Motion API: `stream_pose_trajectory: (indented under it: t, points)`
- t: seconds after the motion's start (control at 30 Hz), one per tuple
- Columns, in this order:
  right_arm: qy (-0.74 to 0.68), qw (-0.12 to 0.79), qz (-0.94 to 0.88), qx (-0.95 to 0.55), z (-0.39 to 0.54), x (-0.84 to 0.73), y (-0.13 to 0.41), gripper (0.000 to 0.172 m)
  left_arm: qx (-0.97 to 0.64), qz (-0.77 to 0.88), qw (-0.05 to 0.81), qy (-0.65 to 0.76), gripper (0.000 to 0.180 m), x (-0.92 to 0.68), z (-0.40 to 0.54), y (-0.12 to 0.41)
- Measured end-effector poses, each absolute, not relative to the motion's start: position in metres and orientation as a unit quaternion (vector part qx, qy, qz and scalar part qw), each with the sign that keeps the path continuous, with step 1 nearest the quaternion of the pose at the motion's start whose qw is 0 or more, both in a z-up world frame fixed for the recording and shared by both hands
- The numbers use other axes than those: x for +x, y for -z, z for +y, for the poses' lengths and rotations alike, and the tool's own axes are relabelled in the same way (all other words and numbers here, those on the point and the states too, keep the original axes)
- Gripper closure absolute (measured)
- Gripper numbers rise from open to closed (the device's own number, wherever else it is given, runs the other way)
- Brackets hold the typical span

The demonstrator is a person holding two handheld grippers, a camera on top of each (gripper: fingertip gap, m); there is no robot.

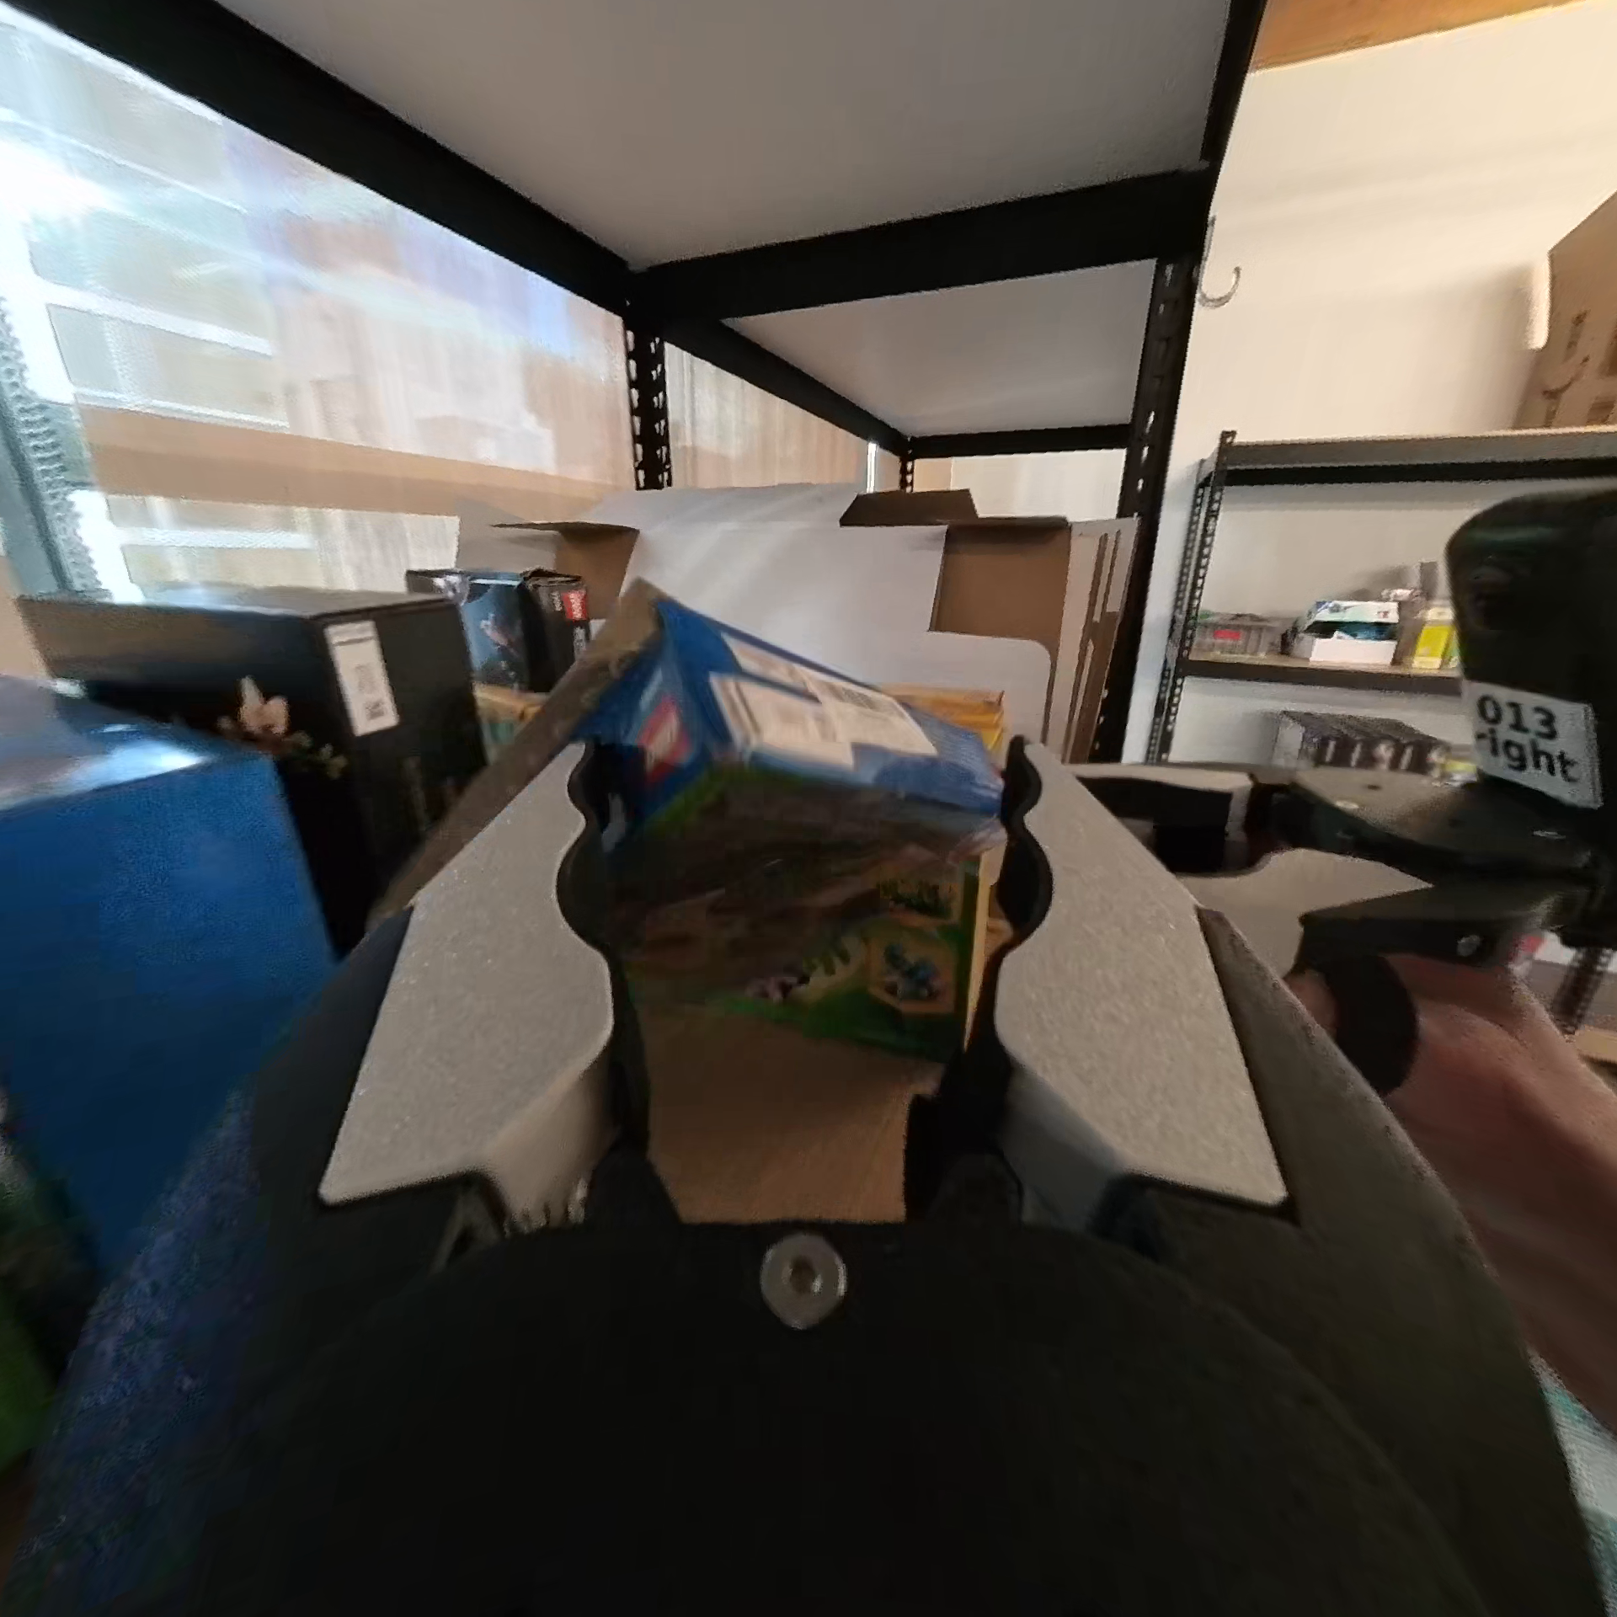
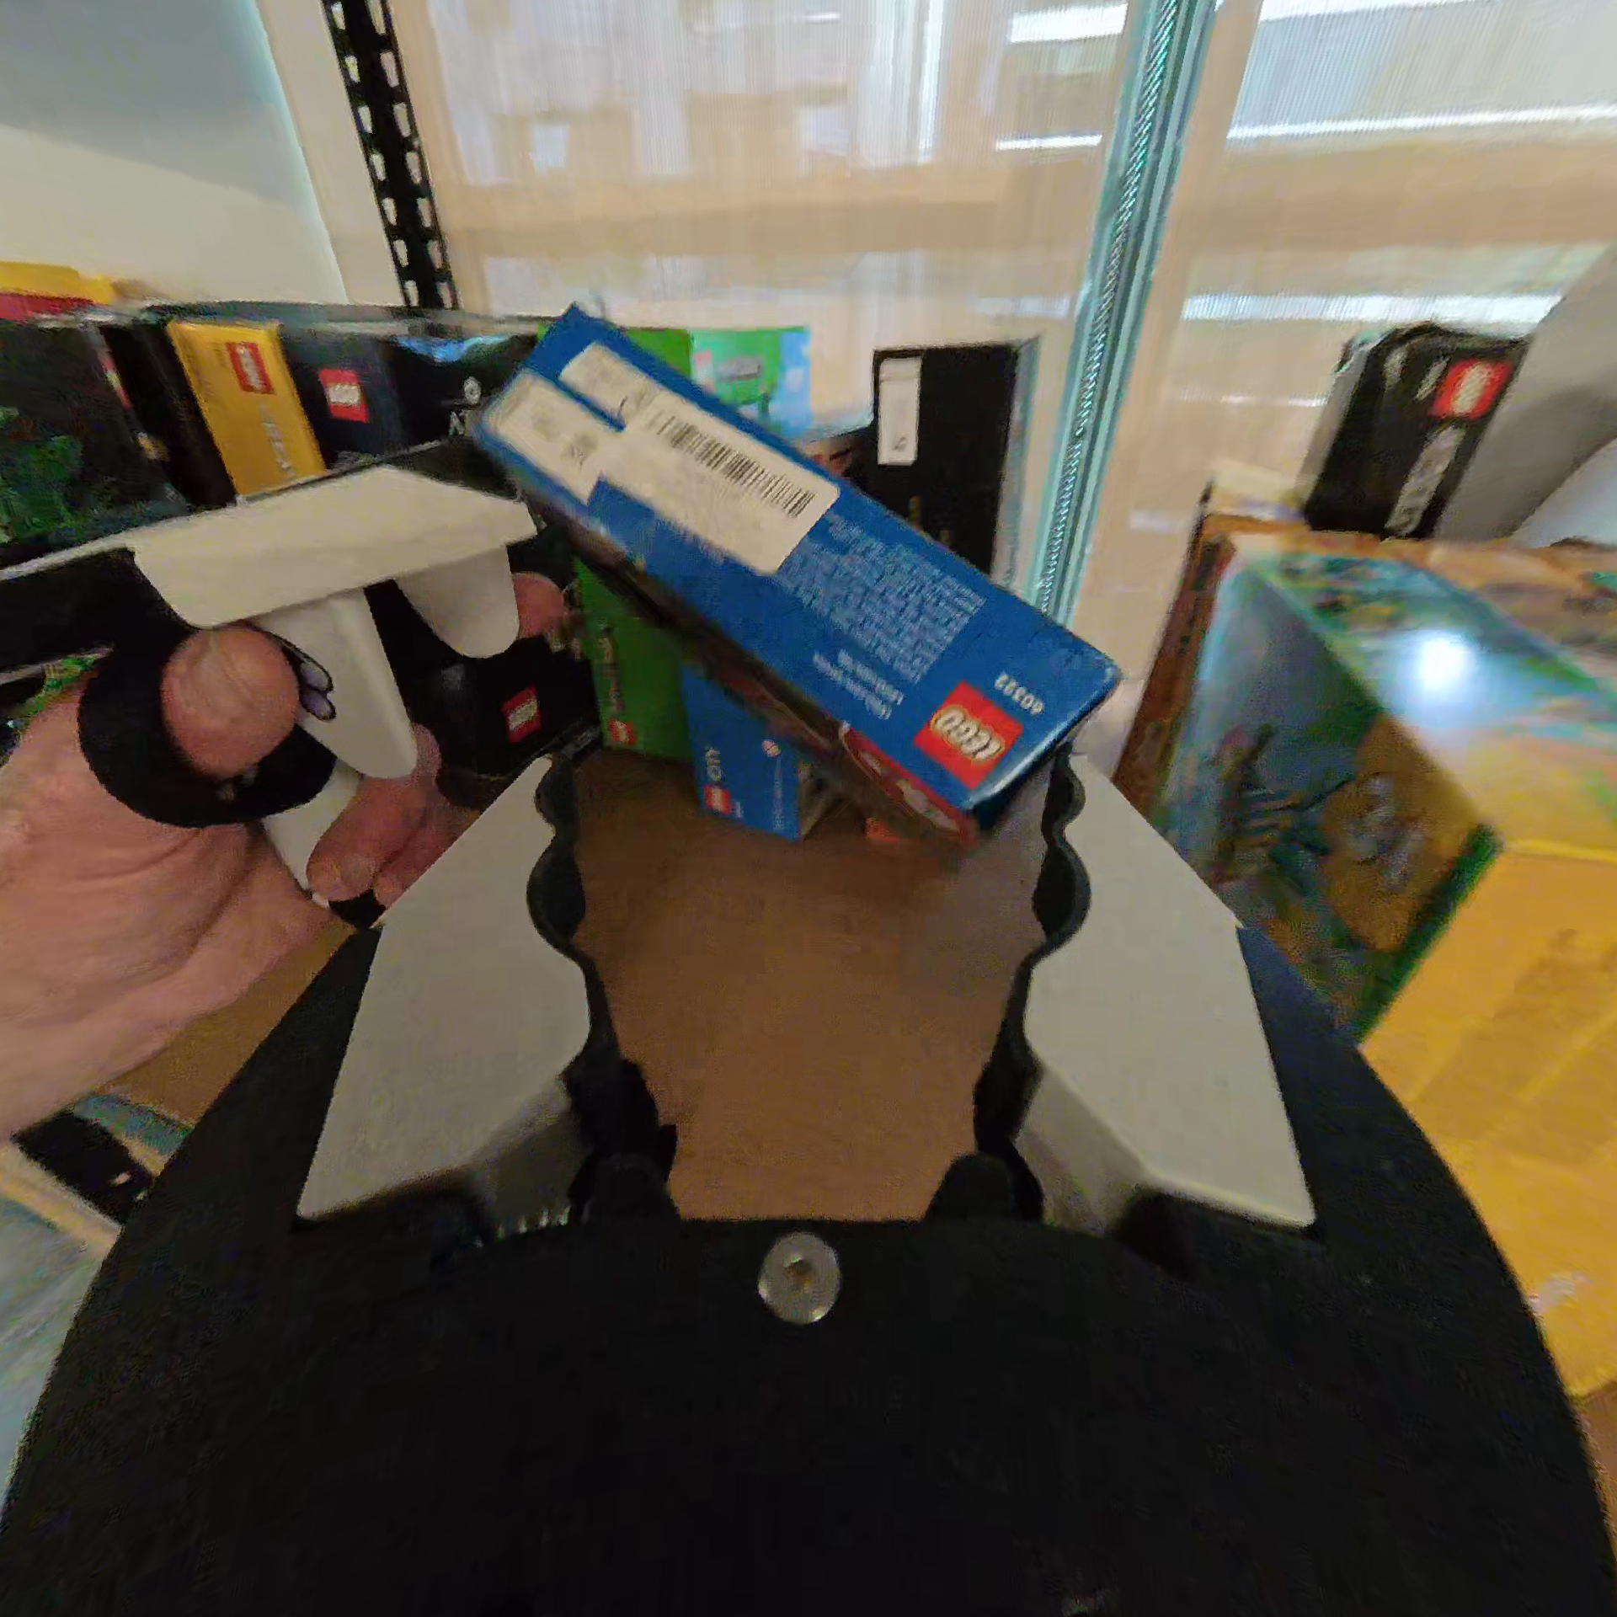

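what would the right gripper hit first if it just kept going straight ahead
Most likely the tilted blue box: its low corner is already at one of the right gripper's fingertips. Depth is hard to judge.

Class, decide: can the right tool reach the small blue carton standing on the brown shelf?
Probably not directly: the long blue cardboard box slants across the small blue carton, its lower corner at the right tool's fingertip, partly blocking the way.

Grey claw [image 1: 792, 840], wavy black pads [image 1: 1024, 840]
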State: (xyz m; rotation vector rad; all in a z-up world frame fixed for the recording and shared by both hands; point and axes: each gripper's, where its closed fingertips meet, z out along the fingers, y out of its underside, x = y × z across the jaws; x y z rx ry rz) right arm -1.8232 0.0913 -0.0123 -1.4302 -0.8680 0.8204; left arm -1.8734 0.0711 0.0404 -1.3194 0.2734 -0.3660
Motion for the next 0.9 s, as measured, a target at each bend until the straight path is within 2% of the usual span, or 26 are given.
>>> stream_pose_trajectory:
  t: [0.2,0.3,0.5,0.6,0.73,0.9]
  points:
    - [-0.382,0.521,-0.374,-0.665,0.067,-1.856,0.088,0.072,-0.663,0.106,0.725,0.153,0.098,-1.907,0.055,0.019]
    - [-0.396,0.516,-0.368,-0.665,0.054,-1.867,0.105,0.075,-0.664,0.109,0.726,0.141,0.103,-1.922,0.048,0.034]
    - [-0.403,0.493,-0.385,-0.668,0.034,-1.877,0.115,0.078,-0.657,0.137,0.729,0.133,0.106,-1.929,0.032,0.029]
    - [-0.415,0.45,-0.402,-0.681,0.016,-1.89,0.137,0.078,-0.651,0.182,0.729,0.106,0.108,-1.92,0.026,0.02]
    - [-0.443,0.4,-0.411,-0.689,-0.011,-1.909,0.16,0.082,-0.659,0.268,0.7,0.055,0.113,-1.901,0.031,0.015]
    - [-0.458,0.367,-0.426,-0.688,-0.036,-1.92,0.164,0.086,-0.689,0.327,0.646,0.026,0.113,-1.891,0.059,0.024]
